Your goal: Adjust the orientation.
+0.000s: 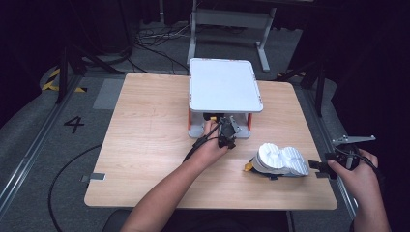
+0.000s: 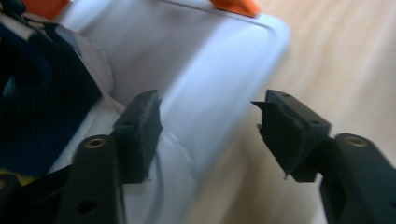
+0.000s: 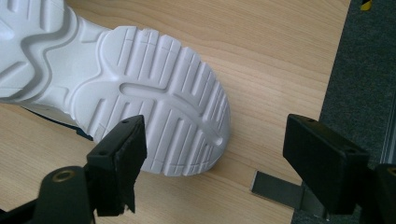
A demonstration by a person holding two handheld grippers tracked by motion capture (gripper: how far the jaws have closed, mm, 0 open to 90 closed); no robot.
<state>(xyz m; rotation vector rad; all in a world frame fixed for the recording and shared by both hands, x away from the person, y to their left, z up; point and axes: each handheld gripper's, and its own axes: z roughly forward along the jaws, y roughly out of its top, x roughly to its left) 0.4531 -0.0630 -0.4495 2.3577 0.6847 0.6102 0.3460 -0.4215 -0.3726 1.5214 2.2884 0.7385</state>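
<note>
While upturned, two white shoes (image 1: 282,160).

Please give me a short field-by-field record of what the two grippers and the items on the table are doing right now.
surface: wooden table
box: white lidded box with orange clasps, at the table's far middle
shoe: white-soled shoe lying sole up, near right
left gripper: at the box's front, jaws open astride the box rim in its own view, not pressing
right gripper: open, beside the shoe's sole, holding nothing
</note>
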